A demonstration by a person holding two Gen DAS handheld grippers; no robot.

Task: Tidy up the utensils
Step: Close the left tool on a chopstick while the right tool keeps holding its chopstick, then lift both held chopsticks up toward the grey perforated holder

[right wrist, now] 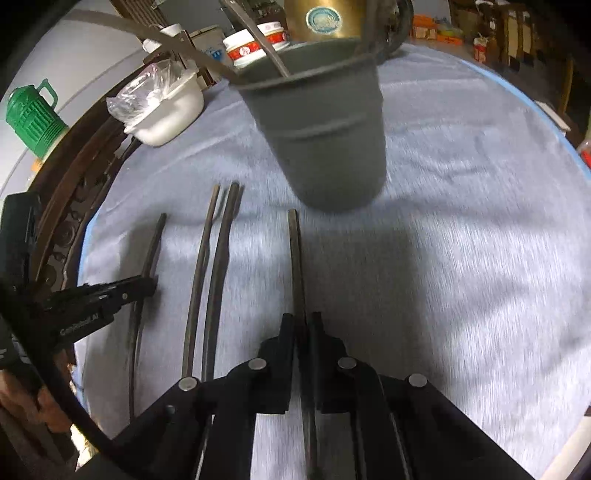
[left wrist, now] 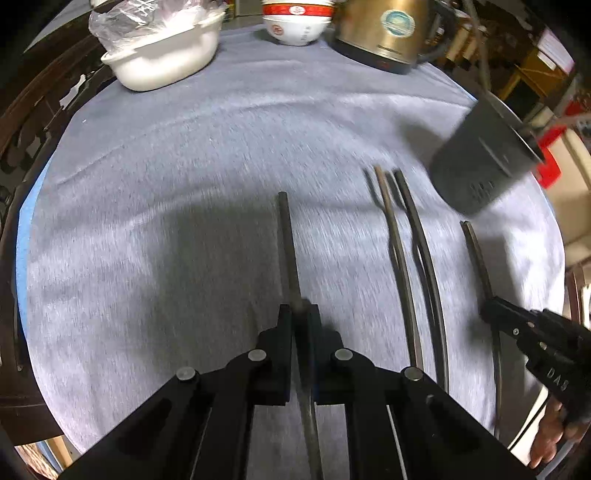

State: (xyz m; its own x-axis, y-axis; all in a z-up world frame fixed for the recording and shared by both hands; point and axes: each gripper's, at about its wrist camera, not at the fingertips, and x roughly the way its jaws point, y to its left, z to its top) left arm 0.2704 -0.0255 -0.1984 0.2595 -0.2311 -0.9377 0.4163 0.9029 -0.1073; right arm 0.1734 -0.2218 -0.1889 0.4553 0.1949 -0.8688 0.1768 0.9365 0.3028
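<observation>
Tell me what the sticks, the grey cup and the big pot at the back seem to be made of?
Chopsticks: probably dark wood or bamboo, with a matt brown-black surface and no shine.
Grey cup: looks like moulded plastic, dull and even in colour, with a raised ring around it.
Kettle: apparently metal, given its brassy, brushed sheen with reflections, on a dark base.
Cloth: a soft grey fabric that wrinkles.

The left gripper (left wrist: 300,314) is being seen as matte black, with flat angular fingers joined by linkage bars. Four round silver pins are being shown across its linkage, and a strip of blue is being glimpsed along an inner finger face. The right gripper (right wrist: 302,321) is being shown in the same black build with matching silver pins. White lettering is being displayed on the side of each gripper body. Bare fingers (left wrist: 546,439) are being glimpsed at the handle.
</observation>
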